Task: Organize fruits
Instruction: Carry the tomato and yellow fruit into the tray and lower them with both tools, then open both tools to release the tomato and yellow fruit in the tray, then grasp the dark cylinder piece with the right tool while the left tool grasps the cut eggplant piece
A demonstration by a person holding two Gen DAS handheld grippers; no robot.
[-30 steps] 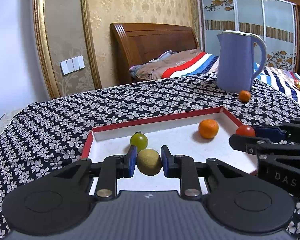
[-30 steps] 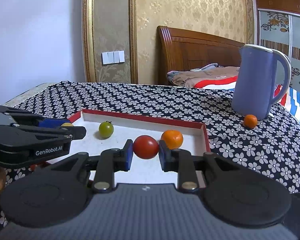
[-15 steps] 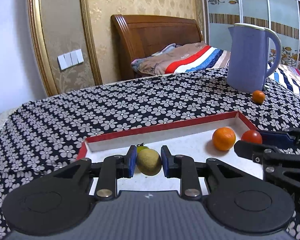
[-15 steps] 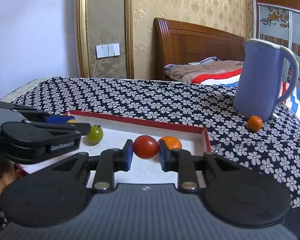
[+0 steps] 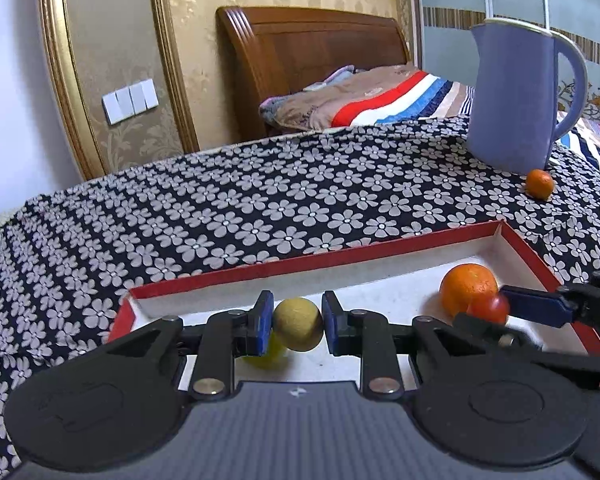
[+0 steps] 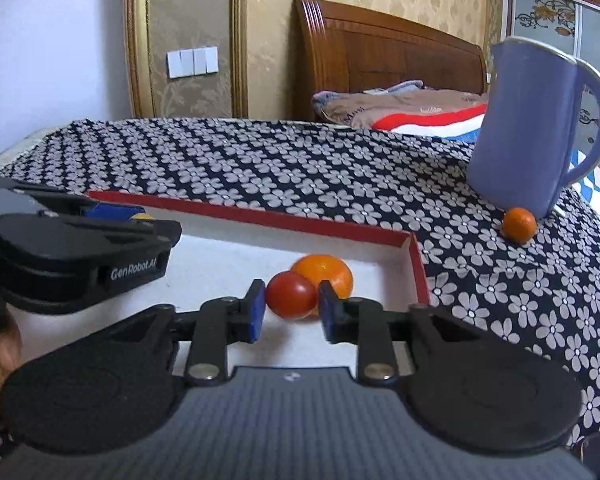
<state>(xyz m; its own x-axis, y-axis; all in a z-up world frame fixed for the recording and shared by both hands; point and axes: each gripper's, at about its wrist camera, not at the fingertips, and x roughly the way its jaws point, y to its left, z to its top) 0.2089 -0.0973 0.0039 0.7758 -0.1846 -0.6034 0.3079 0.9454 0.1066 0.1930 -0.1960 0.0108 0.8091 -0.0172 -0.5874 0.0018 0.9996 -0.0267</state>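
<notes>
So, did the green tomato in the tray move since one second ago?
Cannot tell. The green tomato now sits mostly hidden behind the left hand-held gripper; the camera itself advanced toward the red tray.

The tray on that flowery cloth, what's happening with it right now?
A person is sorting fruit into the tray with two handheld grippers. The left gripper is shut on a kiwi over the tray. The right gripper is opening around a tomato beside an orange in the tray's corner. A small orange sits outside by the jug.
</notes>
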